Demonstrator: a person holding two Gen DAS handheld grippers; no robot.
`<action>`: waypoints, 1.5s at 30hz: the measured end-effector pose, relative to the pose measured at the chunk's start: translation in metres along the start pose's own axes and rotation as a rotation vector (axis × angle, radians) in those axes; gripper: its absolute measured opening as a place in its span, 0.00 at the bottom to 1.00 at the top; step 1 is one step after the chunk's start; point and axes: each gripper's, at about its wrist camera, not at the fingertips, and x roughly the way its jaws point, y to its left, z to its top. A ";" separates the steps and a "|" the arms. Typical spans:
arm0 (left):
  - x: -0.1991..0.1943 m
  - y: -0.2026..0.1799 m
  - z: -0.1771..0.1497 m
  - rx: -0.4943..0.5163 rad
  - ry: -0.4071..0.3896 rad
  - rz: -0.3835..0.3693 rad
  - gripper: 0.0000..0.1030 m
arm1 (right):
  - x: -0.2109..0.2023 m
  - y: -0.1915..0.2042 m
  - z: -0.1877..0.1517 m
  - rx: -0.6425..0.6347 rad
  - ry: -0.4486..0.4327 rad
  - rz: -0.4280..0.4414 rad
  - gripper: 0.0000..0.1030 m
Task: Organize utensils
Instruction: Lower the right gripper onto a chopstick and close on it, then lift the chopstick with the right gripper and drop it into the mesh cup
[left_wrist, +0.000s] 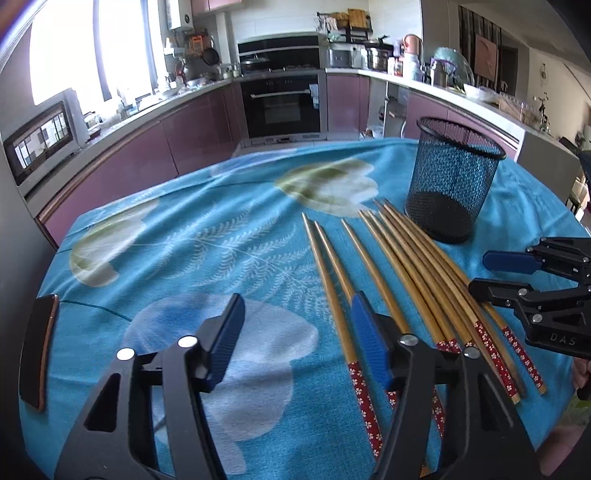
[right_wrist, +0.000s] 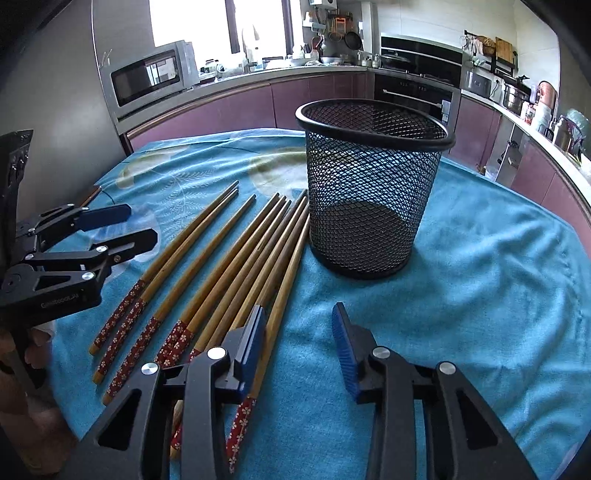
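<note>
- Left wrist view: left hand-held gripper (left_wrist: 295, 325) spread, nothing between its pads, over blue-clothed worktop (left_wrist: 177, 236); chopsticks (left_wrist: 399, 280) fanned beside mesh holder (left_wrist: 452, 181) toward far right corner.
- Right wrist view: right hand-held gripper (right_wrist: 301, 338) spread, pinching nothing; chopsticks (right_wrist: 236, 258) just left of upright mesh holder (right_wrist: 373, 195).

Smooth wooden chopsticks (right_wrist: 229, 251), a black metal mesh cup (right_wrist: 373, 192), matt woven tablecloth (right_wrist: 480, 258).

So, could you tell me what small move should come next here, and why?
Probably lower the right gripper onto the nearest chopsticks and close: all lie loose on the cloth, the mesh holder stands empty, and both grippers are open, holding nothing.
</note>
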 end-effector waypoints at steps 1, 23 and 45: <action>0.004 0.000 0.001 0.001 0.016 -0.006 0.46 | 0.001 -0.001 0.001 0.000 0.008 -0.003 0.31; 0.045 -0.010 0.022 0.026 0.129 -0.097 0.09 | 0.017 -0.001 0.022 -0.006 0.052 0.017 0.07; -0.090 0.013 0.073 -0.101 -0.193 -0.322 0.07 | -0.083 -0.024 0.050 0.049 -0.264 0.174 0.05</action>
